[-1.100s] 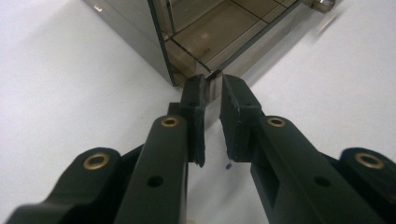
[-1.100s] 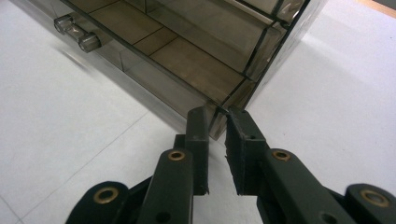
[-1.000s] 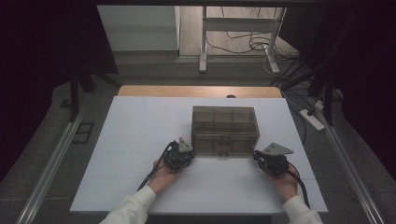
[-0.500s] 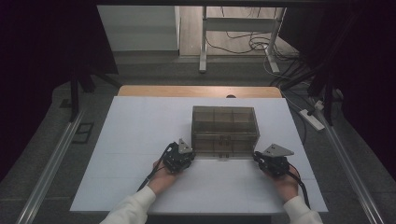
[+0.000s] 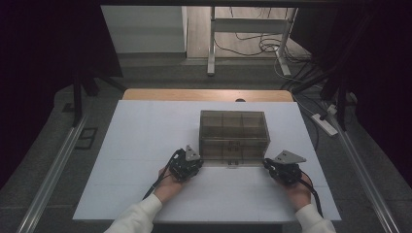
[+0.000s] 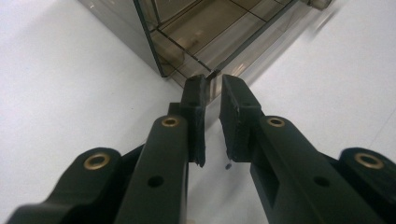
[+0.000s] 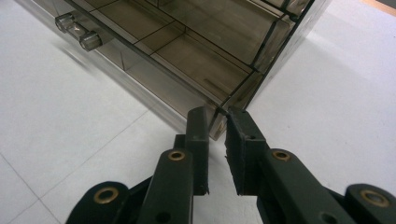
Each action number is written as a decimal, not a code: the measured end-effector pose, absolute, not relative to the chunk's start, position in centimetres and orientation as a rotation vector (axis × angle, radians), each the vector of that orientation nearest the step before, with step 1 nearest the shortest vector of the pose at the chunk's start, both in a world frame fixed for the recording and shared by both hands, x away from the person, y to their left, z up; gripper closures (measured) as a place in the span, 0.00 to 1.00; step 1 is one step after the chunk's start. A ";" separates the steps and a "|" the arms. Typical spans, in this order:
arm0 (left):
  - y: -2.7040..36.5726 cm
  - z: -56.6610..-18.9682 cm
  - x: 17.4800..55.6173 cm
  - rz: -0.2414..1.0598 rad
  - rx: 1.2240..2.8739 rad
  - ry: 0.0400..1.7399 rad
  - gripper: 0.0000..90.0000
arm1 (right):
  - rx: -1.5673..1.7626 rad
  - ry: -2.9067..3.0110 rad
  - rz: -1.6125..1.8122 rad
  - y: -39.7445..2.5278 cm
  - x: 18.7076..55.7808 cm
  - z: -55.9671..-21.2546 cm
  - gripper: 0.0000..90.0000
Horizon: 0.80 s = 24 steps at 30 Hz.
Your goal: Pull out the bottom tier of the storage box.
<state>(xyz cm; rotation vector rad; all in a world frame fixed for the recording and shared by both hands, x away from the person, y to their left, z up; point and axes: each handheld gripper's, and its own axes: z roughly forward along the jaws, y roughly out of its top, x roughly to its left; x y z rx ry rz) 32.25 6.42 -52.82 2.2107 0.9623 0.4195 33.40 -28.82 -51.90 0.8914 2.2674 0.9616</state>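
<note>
I've got the left tool [image 6: 212,86] and right tool [image 7: 217,119] each narrowly parted at a near corner of the smoky organizer box [image 5: 234,136], and uneven pressure could skid it across the table [image 5: 145,136].

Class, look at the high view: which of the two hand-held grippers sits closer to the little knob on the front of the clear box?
The left hand-held gripper. It sits at the box's front left corner, nearer the knob than the right hand-held gripper.

Box: I see a smoke-brown, see-through plastic compartment box [image 5: 233,137], glossy and smooth.
Tabletop: white, matt, smooth tabletop [image 5: 145,136].
Grippers: matt black plastic left gripper [image 6: 212,93] and right gripper [image 7: 216,117], brass-coloured metal rivets.
</note>
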 end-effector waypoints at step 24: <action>6.5 -52.7 31.7 0.407 2.223 0.949 0.88 | 0.882 2.286 0.957 -28.9 32.9 -51.8 0.87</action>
